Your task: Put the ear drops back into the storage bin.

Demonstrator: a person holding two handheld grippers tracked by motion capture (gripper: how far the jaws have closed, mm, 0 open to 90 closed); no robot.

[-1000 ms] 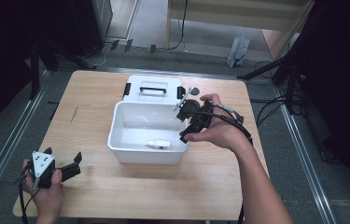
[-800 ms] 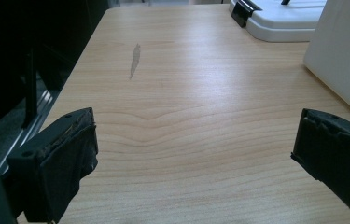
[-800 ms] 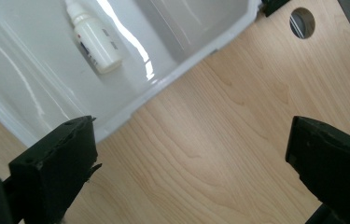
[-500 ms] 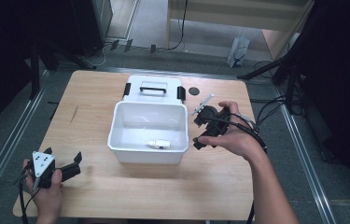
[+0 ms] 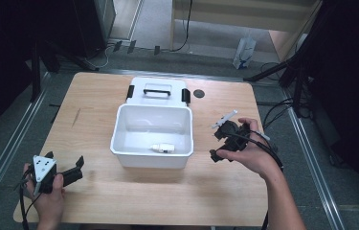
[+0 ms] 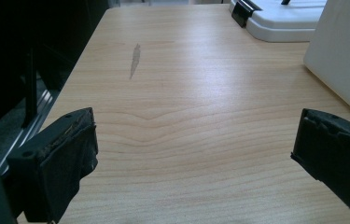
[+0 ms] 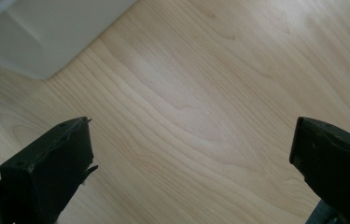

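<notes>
My left gripper point(image 5: 74, 171) sits at the lower left of the high view. Its jaws are spread wide with nothing between them. My right gripper point(image 5: 225, 143) is at the right middle, above the bare wooden table point(image 5: 167, 201). Its jaws are spread wide too, and they hold nothing.

Just past them, in the middle of the frame, stands one white box point(image 5: 119, 143) with no lid on. One small white bottle point(image 5: 163, 147) lies on its side inside, near the front wall.

I think the bottle is light and hard, and a bit slippery. It could roll. I would pinch it across its middle.

Behind the box lies one white lid point(image 5: 158, 98) with one black handle and two black clips. One small dark disc point(image 5: 198, 93) sits just right of the lid.
</notes>
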